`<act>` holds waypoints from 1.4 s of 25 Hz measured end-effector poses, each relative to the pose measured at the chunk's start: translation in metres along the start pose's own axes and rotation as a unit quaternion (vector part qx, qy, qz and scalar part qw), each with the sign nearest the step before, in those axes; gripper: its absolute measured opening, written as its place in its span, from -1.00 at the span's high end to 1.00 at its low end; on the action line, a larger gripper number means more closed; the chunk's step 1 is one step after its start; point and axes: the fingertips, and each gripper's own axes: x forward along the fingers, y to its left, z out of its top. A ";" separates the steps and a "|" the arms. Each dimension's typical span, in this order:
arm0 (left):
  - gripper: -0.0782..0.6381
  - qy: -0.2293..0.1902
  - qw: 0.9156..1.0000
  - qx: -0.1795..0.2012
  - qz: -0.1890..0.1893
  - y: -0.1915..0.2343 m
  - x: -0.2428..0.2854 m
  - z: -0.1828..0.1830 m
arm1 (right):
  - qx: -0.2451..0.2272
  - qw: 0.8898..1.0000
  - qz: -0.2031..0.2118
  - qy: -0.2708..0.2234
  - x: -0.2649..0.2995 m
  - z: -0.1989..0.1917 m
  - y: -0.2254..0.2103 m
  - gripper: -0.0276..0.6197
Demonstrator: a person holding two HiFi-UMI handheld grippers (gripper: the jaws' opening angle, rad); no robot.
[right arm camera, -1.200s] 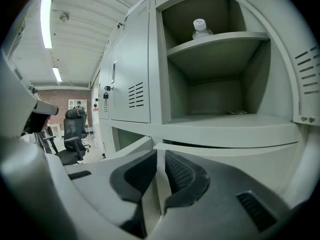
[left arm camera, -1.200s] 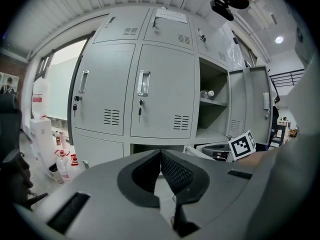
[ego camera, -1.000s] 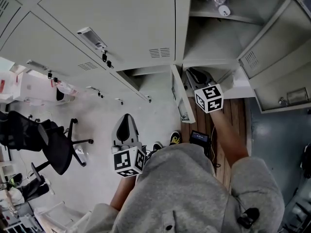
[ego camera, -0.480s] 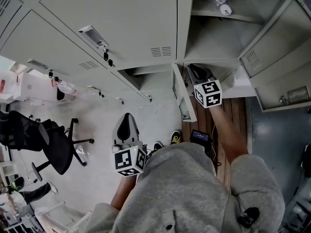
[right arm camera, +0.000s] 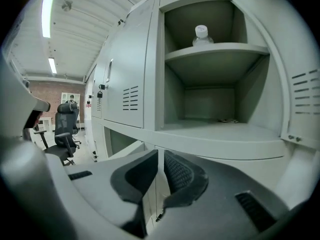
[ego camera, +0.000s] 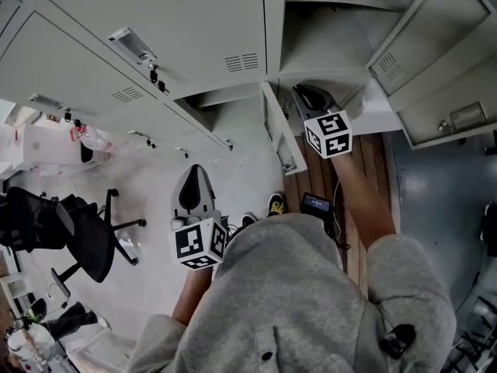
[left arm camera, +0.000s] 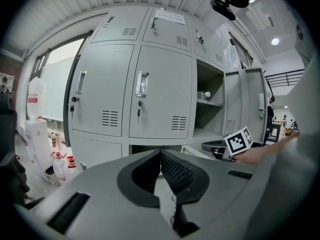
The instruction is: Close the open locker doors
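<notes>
The right gripper reaches out to the foot of the open upper compartment, probably so that it can come at a door edge and push. Its jaws stand almost together, with only a thin slit and nothing between them. The lower locker door juts out toward the person just left of this gripper. The head view does not settle whether the two touch. The upper locker door hangs swung wide to the right, well apart from its frame, so both doors are not yet shut. A bottle stands on the shelf inside.

The left gripper hangs low by the person's waist and faces the closed lockers. Its tips are pressed together on nothing, and it seems to be kept out of the way.

Against a second ago, the right gripper has gone slightly farther in toward the lockers. The locker front sits higher in the head view, with the bottle now at the top edge. The left gripper holds much the same place.
</notes>
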 end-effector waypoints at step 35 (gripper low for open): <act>0.75 -0.010 0.992 0.035 -0.123 0.018 -0.080 -0.014 | 0.048 0.988 -0.132 -0.069 -0.226 0.012 0.103 0.74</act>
